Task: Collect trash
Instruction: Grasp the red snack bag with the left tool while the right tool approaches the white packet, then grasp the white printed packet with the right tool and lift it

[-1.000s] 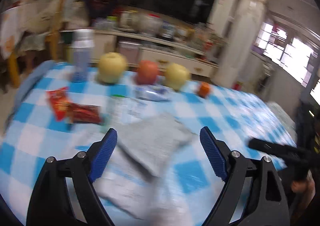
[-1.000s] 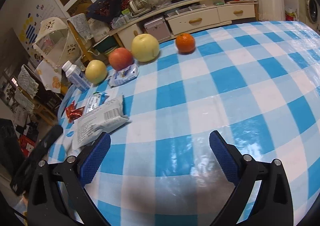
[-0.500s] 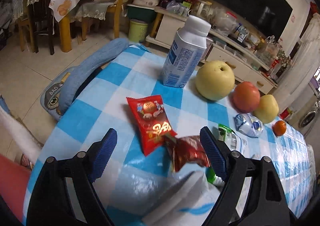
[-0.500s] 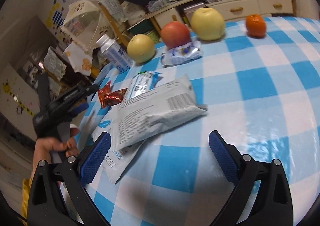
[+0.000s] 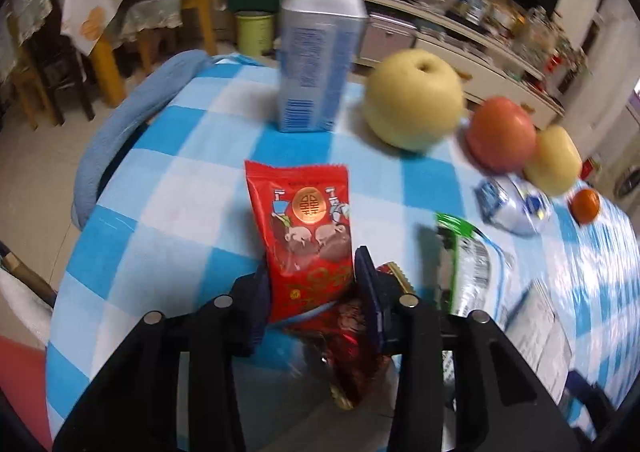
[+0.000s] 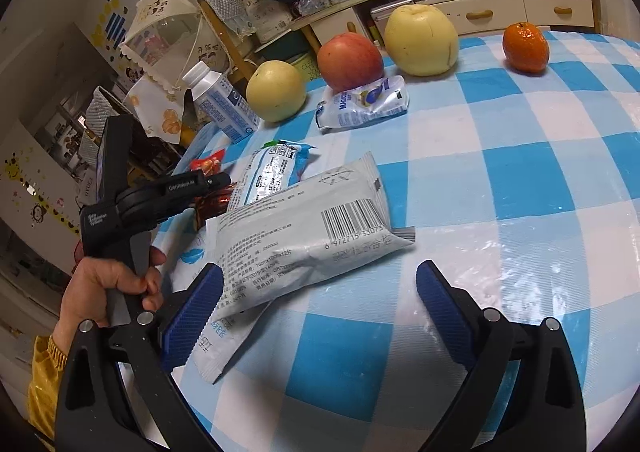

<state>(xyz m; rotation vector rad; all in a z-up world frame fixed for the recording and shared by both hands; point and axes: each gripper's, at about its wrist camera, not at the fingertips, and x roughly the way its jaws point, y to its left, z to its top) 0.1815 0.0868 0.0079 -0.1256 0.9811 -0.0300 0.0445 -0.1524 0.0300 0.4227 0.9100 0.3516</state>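
One flat red foil snack packet [image 5: 306, 236] lying on the blue-and-white checked tablecloth [image 5: 168, 212], long axis running away from the left gripper [image 5: 314, 286] toward the white-capped blue carton [image 5: 320, 52], near end already between the blue pads. Jaws closing on that end, pads flanking both edges of the packet, full pinch not certain. Just under and right of it, a crumpled dark red wrapper [image 5: 356, 344], overlapped by the packet's near end, likely next. Farther right, a green-edged clear wrapper [image 5: 464, 252], a large grey-white pouch with a barcode [image 6: 304, 240], and a small blue-and-white sachet [image 6: 364, 104], all apart from the row of fruit. Right gripper [image 6: 316, 308] spread wide over the pouch's near end, gripping nothing, nearer to that pouch than the left. Red packet clearly within the left hand's [image 6: 108, 288] reach, not the right's.
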